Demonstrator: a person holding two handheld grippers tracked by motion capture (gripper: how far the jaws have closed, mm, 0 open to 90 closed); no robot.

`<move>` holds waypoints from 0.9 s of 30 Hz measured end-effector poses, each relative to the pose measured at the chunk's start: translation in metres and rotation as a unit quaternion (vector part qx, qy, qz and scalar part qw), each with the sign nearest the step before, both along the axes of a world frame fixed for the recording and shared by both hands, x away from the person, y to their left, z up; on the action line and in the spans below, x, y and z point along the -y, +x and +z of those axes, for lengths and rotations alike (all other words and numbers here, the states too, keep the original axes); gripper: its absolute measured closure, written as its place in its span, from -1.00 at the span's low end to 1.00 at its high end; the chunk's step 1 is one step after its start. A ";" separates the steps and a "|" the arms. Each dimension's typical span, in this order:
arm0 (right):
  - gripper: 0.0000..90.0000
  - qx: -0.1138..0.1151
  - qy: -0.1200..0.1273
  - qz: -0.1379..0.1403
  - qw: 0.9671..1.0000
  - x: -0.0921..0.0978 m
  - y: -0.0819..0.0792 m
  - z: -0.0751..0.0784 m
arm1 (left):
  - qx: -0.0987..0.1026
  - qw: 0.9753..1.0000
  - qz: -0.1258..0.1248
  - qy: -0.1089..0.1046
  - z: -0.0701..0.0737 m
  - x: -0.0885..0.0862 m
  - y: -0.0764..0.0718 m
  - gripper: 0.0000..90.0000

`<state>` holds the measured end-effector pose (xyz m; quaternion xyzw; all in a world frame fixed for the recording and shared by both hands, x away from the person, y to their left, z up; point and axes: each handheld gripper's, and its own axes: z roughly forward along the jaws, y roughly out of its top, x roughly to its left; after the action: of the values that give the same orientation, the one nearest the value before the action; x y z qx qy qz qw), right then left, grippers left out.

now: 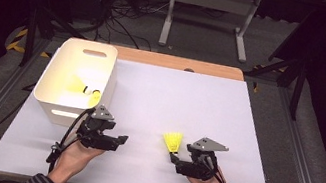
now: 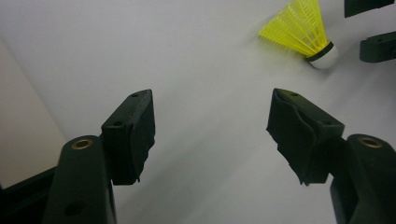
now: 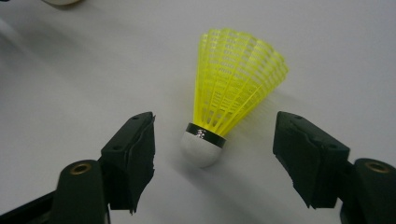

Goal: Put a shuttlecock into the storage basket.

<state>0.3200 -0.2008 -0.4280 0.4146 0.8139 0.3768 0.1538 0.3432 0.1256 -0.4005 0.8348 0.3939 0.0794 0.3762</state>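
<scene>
**Closing in on the yellow shuttlecock**

Lying on its side on the white board, toward the near edge and right of the middle, the yellow shuttlecock is waiting to be picked up. Its white cork nose is pointing at the person and its skirt is fanning away toward the far edge. The right gripper is sitting just behind the nose with its jaws spread wide; nothing is being held, and neither jaw is touching the cork yet.

The left gripper is hovering near the near edge, left of the middle, jaws also wide apart and holding nothing, pointing across the board toward the shuttlecock. Just behind it, at the left edge of the board, the white bin is standing with another yellow shuttlecock already lying inside.

Judging from this, part of the work looks done: one piece is in the bin, and this one is still to be gripped, lifted and carried over.

The right gripper view is showing the cork nose sitting between the two jaws, nearer one of them, a detail the high view is blurring. The left gripper view is showing the shuttlecock well off, with the other gripper's jaw tips beside it. The high view alone is placing the bin and its contents.
</scene>
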 end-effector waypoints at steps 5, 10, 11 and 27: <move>-0.27 -0.014 -0.008 -0.004 1.000 -0.005 0.006 -0.002 | -0.003 1.000 0.001 -0.003 0.000 0.001 0.000 -0.26; -0.21 -0.031 -0.018 -0.011 0.999 -0.009 0.012 -0.004 | -0.004 1.000 0.000 -0.001 -0.001 0.001 0.000 -0.26; -0.18 -0.038 -0.023 -0.013 0.999 -0.011 0.015 -0.006 | -0.004 1.000 0.000 -0.001 -0.001 0.001 0.000 -0.26; 0.02 -0.077 -0.036 -0.027 0.996 -0.018 0.028 -0.010 | -0.006 1.000 0.001 -0.002 -0.002 0.002 0.001 -0.26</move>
<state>0.3475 -0.1833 -0.4376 0.4584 0.8250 0.3099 0.1153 0.3439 0.1240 -0.4024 0.8342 0.3973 0.0742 0.3753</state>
